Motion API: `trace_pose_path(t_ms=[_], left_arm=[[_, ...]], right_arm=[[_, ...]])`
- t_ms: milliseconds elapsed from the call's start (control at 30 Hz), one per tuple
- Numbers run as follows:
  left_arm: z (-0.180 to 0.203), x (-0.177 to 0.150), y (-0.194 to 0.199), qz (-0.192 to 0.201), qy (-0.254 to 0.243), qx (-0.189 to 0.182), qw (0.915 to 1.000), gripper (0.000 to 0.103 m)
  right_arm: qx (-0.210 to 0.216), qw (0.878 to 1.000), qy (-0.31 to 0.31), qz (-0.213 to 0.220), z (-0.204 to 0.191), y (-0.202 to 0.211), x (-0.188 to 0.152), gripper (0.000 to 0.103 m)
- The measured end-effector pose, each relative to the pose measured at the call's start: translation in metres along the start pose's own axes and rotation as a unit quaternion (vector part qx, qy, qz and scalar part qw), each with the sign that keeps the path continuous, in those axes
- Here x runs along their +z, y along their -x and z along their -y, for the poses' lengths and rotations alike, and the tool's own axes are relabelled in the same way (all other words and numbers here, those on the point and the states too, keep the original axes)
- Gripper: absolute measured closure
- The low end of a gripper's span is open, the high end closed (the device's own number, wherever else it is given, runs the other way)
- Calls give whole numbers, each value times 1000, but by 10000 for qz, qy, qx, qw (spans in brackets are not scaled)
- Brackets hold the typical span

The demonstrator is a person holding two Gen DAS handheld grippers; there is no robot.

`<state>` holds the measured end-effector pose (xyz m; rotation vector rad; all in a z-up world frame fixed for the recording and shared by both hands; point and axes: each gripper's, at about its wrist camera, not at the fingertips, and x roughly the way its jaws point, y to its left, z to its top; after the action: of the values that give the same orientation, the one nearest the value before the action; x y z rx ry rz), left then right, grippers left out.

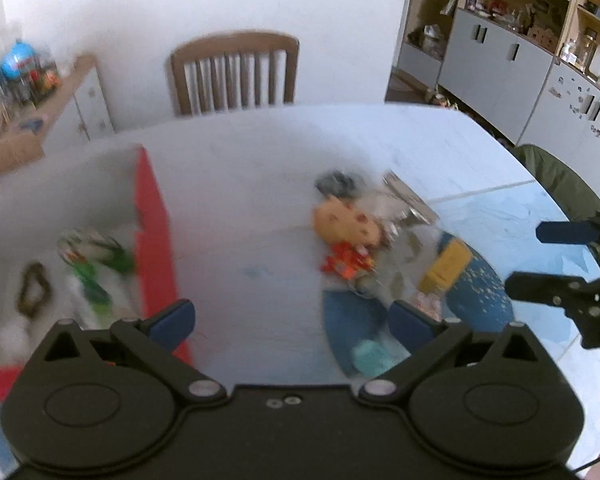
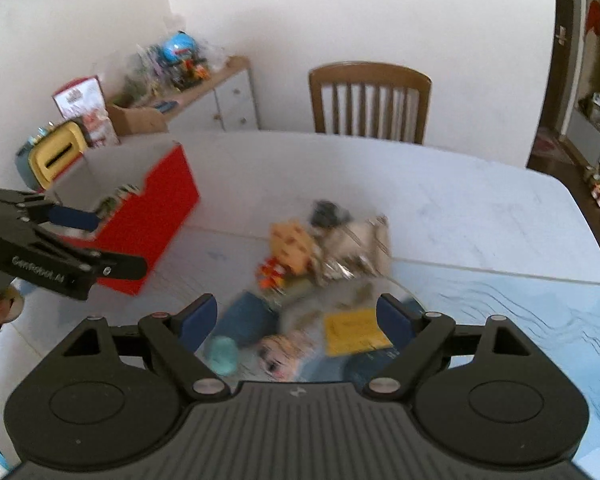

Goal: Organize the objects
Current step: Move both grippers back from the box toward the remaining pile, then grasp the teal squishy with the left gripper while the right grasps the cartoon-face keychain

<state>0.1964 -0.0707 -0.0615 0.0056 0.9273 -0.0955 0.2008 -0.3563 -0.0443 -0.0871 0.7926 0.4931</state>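
We take the red-sided cardboard box [image 2: 152,216], standing open on the white table [image 1: 260,160], as landmark. Right of it lies a blurred heap of small objects [image 2: 320,256] on a blue round mat [image 1: 480,304]. Both the left gripper [image 1: 292,320] and the right gripper [image 2: 296,316] are spread wide, holding nothing. Risk: closing into the heap (items overlap) may snag two pieces or scatter them.

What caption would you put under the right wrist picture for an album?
Open right gripper above a blurred toy pile on the table, red box and open left gripper alongside.
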Motion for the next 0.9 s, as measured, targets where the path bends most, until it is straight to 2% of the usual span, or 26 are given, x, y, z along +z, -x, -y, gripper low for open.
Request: trace_pose_path(t_ms=[200,367,633,767,900], left_arm=[[24,-18,-27,-109,-8,-47,9999,0],[38,-30,-43,-214,-11,-124,9997,0],[53,-43,-58,-153,-285,-75,9994,1],[53,-46,-65,-212,-224,8,9995,11],[53,-48,-70,-198,-204,43,9996,19]], right_arm=[[80,9996,-214,-184,25,-15,-16,16],[94,9992,-191,-345,31,-32,-23,16],[537,9958,-317,-664,29,-60,-30,16],[620,9935,-459,-840,27,-77,-32,26],[686,9916,-447,-1003,22,-90,-35,28]])
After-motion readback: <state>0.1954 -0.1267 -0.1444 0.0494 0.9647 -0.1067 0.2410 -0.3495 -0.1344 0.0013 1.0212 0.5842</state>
